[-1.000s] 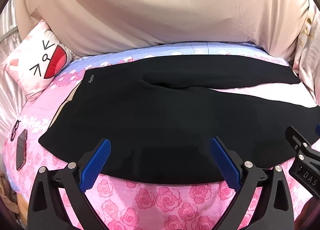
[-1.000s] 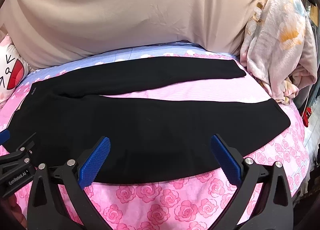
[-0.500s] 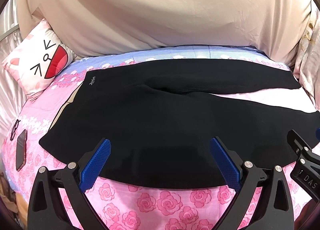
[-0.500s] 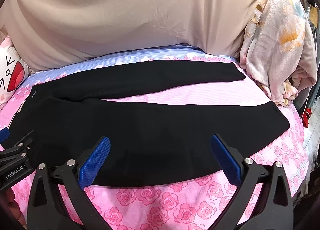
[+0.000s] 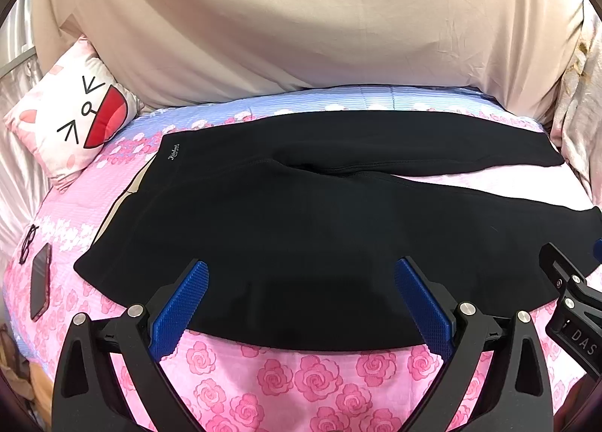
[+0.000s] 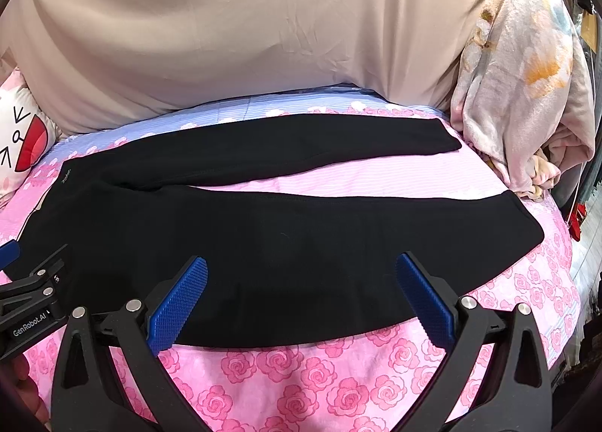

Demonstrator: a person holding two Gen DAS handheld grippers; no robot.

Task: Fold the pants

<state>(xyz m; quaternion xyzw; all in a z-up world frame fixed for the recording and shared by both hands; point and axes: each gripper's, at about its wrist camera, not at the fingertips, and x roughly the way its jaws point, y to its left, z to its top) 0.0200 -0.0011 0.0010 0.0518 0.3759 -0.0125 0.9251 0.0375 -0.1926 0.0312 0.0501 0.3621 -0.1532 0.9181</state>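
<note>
Black pants (image 5: 286, 221) lie flat on the pink rose bedsheet, waistband at the left, two legs spread apart toward the right; they also show in the right wrist view (image 6: 301, 228). My left gripper (image 5: 301, 289) is open and empty, hovering over the near edge by the hip. My right gripper (image 6: 301, 285) is open and empty over the near leg's front edge. Each gripper shows at the edge of the other's view: the right one (image 5: 572, 304) and the left one (image 6: 30, 300).
A cat-face pillow (image 5: 71, 119) lies at the back left. A phone (image 5: 39, 281) and glasses (image 5: 28, 247) lie on the left of the bed. A beige sheet (image 5: 301, 18) hangs behind. A crumpled floral blanket (image 6: 526, 93) sits at the right.
Both grippers have drawn back and risen slightly, so the pants sit a little farther away in both views. The pants have not moved. Both grippers stay open.
</note>
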